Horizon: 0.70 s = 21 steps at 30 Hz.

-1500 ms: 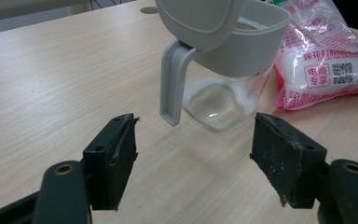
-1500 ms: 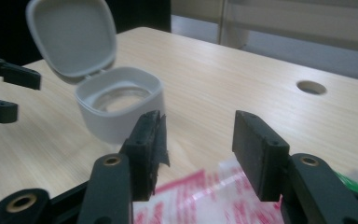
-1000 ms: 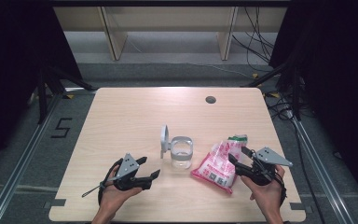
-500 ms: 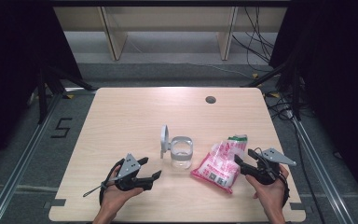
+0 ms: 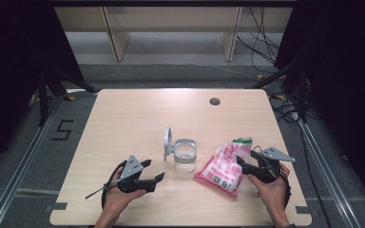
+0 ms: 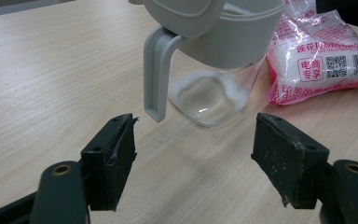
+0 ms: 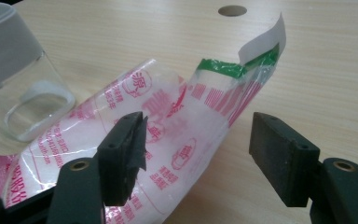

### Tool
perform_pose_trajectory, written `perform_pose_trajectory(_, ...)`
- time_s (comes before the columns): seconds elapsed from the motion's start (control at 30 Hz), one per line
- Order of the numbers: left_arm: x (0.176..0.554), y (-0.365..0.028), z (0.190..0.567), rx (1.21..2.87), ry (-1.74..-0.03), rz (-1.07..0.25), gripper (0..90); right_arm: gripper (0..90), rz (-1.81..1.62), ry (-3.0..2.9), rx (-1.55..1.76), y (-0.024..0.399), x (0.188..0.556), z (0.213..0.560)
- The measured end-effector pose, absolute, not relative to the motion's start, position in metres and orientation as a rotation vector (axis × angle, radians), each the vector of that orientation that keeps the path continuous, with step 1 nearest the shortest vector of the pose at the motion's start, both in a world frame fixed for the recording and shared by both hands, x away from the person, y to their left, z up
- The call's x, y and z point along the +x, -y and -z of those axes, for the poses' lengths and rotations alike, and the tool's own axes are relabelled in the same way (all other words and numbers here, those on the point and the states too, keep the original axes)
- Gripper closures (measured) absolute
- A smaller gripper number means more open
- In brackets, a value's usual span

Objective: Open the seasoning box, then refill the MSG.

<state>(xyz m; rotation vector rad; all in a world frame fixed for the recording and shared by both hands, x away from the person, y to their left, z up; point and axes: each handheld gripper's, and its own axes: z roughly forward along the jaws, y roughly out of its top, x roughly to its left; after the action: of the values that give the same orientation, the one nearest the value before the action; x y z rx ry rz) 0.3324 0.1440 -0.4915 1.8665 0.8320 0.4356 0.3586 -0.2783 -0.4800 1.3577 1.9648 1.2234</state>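
Observation:
A clear glass jar (image 5: 185,154) with a grey collar and a raised grey lid (image 5: 168,142) stands mid-table; a little white powder lies in its bottom (image 6: 214,88). To its right lies a pink-printed bag (image 5: 221,168) of white grains, its green-edged top torn open (image 7: 242,65). My right gripper (image 5: 247,157) is at the bag's upper end, open, with the bag (image 7: 168,126) between and beyond its wide jaws (image 7: 198,149); the pads are not pressing on it. My left gripper (image 5: 154,169) rests open on the table, pointing at the jar's handle (image 6: 154,79), nothing between its jaws (image 6: 193,158).
A round hole (image 5: 214,101) sits in the tabletop (image 5: 123,118) near the far right. Bare wood stretches behind and left of the jar. Dark stands and cables (image 5: 285,90) flank the table; its near edge lies just under both hands.
My right gripper has shifted slightly lower and closer over the bag's top end. The left gripper, jar and bag stay where they were.

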Motion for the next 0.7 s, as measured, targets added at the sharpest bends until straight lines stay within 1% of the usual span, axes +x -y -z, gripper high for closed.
perform_pose_trajectory(0.1, 0.333, -0.144, 0.491, 1.876, -0.826, -0.437, 29.1, 35.9, -1.225, -1.980, 1.438, 0.275, 0.360, 0.482)
perform_pose_trajectory(0.17, 0.333, -0.144, 0.491, 1.863, -0.831, -0.434, 29.1, 36.0, -1.224, -1.986, 1.385, 0.277, 0.365, 0.484)
perform_pose_trajectory(0.2, 0.334, -0.145, 0.491, 1.886, -0.827, -0.448, 29.1, 35.9, -1.237, -1.993, 1.399, 0.276, 0.365, 0.484)
perform_pose_trajectory(0.23, 0.334, -0.145, 0.491, 1.879, -0.825, -0.443, 29.1, 36.0, -1.250, -1.974, 1.456, 0.273, 0.363, 0.484)
perform_pose_trajectory(0.3, 0.334, -0.145, 0.491, 1.875, -0.829, -0.437, 29.1, 35.9, -1.228, -2.010, 1.393, 0.277, 0.367, 0.485)
perform_pose_trajectory(0.33, 0.334, -0.144, 0.491, 1.863, -0.831, -0.433, 29.1, 36.0, -1.230, -1.985, 1.453, 0.273, 0.366, 0.485)
perform_pose_trajectory(0.43, 0.334, -0.144, 0.490, 1.870, -0.830, -0.434, 29.1, 36.1, -1.216, -2.004, 1.398, 0.276, 0.371, 0.487)
perform_pose_trajectory(0.7, 0.333, -0.143, 0.490, 1.872, -0.823, -0.435, 29.1, 35.7, -1.211, -2.046, 1.408, 0.268, 0.379, 0.490)
